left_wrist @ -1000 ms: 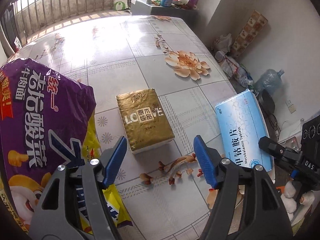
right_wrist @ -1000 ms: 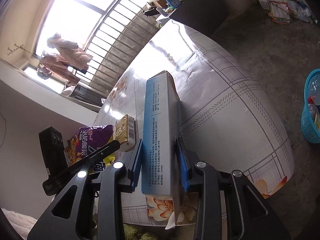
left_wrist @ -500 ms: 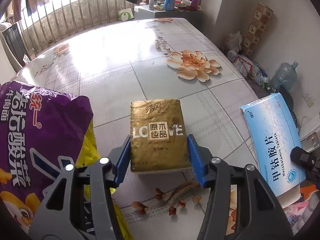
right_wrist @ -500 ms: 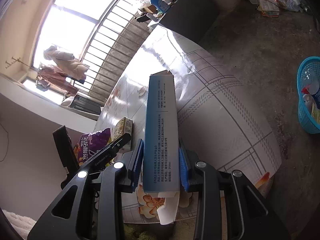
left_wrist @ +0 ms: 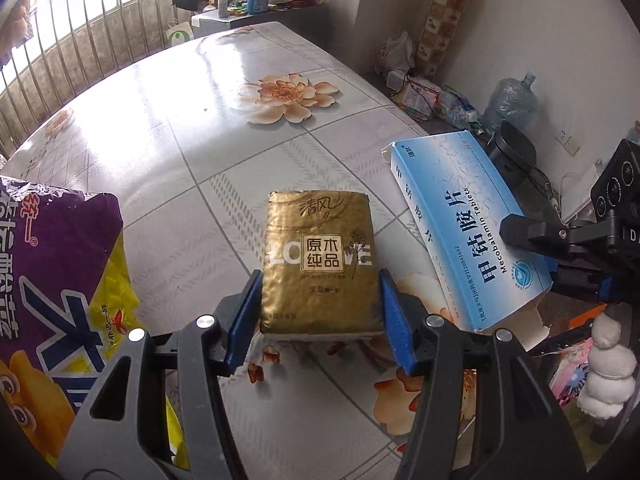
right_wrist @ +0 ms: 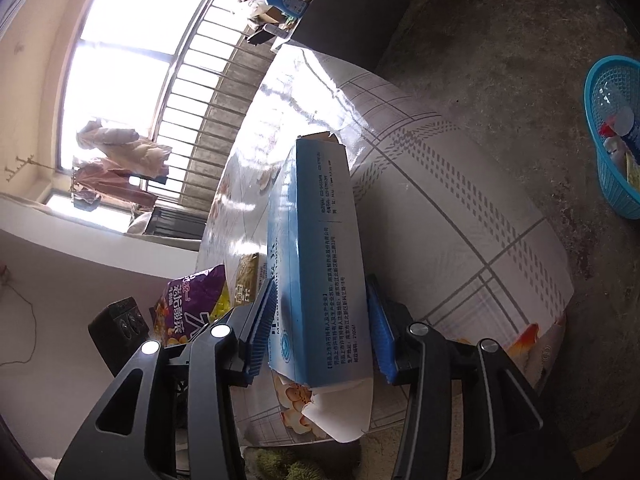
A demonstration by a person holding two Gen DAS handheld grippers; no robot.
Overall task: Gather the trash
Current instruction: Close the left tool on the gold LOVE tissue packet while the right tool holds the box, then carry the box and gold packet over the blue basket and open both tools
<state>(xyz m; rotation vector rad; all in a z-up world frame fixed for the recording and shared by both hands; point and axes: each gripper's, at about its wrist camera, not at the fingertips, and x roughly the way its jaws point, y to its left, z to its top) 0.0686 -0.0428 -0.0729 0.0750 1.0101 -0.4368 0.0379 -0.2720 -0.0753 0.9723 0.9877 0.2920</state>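
A gold tissue pack (left_wrist: pixel 320 264) lies flat on the flower-patterned table (left_wrist: pixel 160 140). My left gripper (left_wrist: pixel 320 286) straddles its near half; both blue pads touch its sides while the jaws are opening slightly. A long blue-and-white medicine box (left_wrist: pixel 468 224) rests tilted at the table's right edge. In the right wrist view this medicine box (right_wrist: pixel 320 260) stands between the jaws of my right gripper (right_wrist: pixel 322 286), which are opening, and a gap shows at the right pad. A purple noodle bag (left_wrist: pixel 48 280) lies at the left.
A blue plastic basket (right_wrist: pixel 616 132) holding bottles stands on the concrete floor, right of the table. A large water jug (left_wrist: pixel 508 100) and bags of clutter sit by the far wall. A railing and window run behind the table.
My left gripper has moved forward over the gold tissue pack and narrowed onto its sides. The right jaws have widened off the medicine box, which has tipped and sunk toward the table.
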